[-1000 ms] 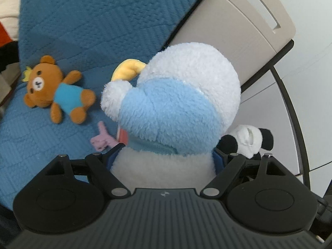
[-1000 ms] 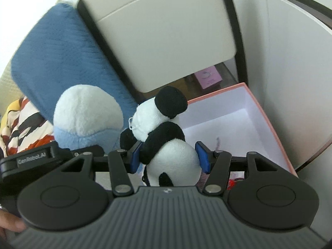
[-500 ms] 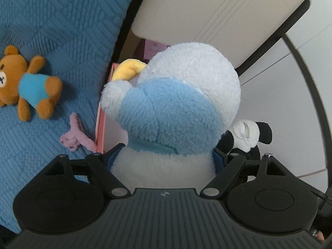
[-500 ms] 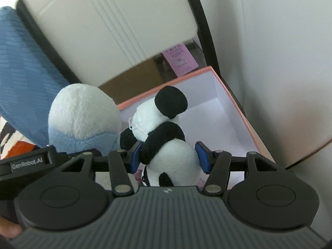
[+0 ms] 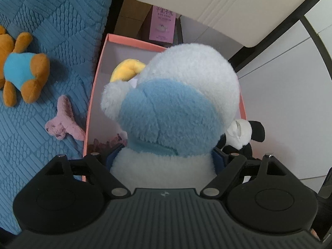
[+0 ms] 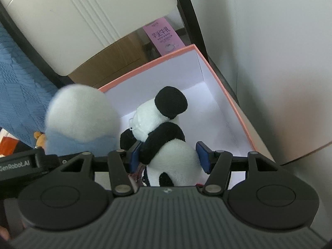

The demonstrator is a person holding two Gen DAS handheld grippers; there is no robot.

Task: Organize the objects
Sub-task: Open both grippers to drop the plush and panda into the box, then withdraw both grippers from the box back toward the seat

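Panda (image 6: 166,145) clamped between right claw (image 6: 169,155) pads.

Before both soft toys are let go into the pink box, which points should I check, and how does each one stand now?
1. Left tongs grip the big blue-and-white plush toy: ok.
2. Right tongs grip the small black-and-white panda plush: ok.
3. Panda is over the open white inside of the pink cardboard box: ok.
4. Blue-and-white toy is over the box: ok, the pink rim shows on both its sides.
5. Free floor space in the box: cannot tell; a pinkish item lies low near the left tongs.
6. All toys gathered: not ok; the brown teddy bear in a blue shirt and the small pink plush lie on the blue quilt.
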